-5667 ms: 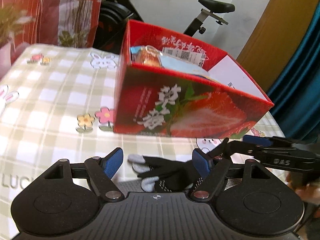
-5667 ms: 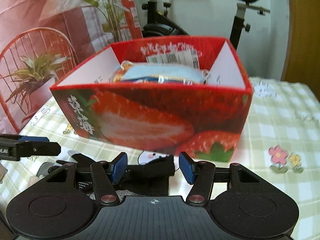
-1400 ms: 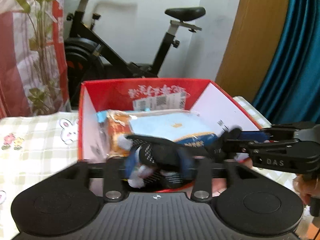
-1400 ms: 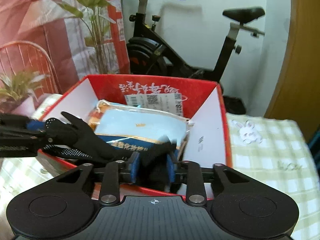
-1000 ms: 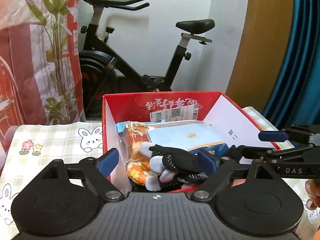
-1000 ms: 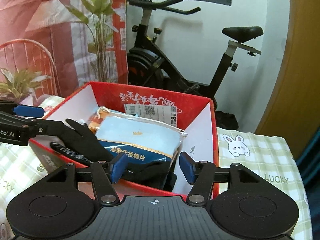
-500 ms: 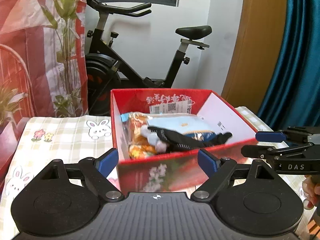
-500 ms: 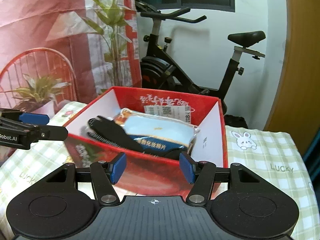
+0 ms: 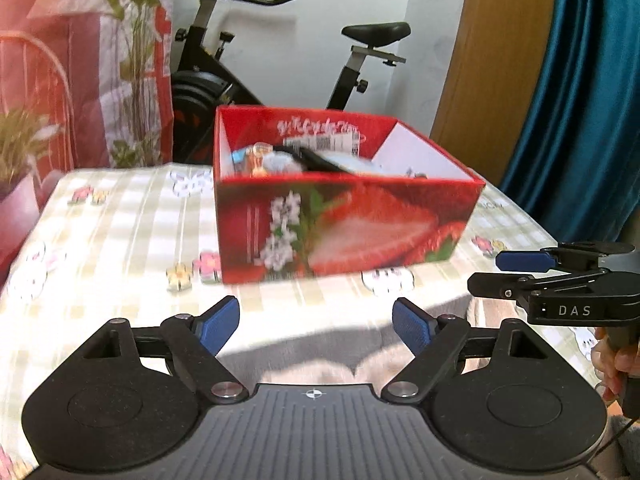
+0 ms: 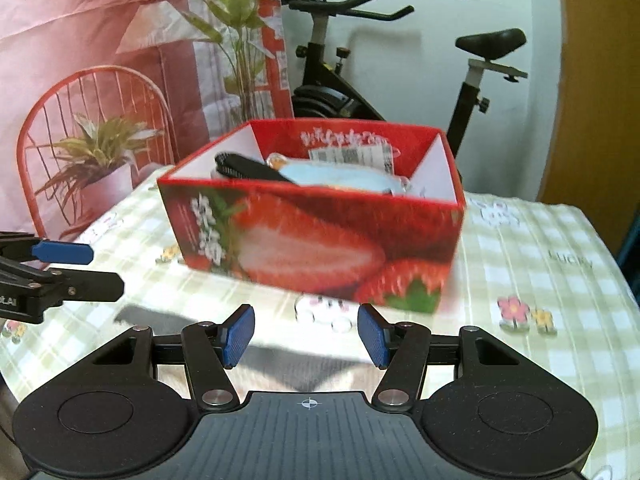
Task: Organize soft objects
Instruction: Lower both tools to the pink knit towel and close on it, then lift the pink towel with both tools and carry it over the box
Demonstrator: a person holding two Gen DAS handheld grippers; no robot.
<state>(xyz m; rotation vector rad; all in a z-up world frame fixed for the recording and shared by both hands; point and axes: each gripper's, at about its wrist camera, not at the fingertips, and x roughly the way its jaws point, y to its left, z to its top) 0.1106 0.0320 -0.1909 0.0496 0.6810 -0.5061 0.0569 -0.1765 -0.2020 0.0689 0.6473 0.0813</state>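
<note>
Now both tools hang empty, pulled back from the box: the left tool stands wide with its jaws closing a little on nothing, the right tool about half open. The black glove they carried a moment ago lies inside the red strawberry box, draped over the light blue packet, so that item looks sorted. Beneath is the table with its checked, flower-printed cloth; behind stand an exercise bike and a teal curtain.
</note>
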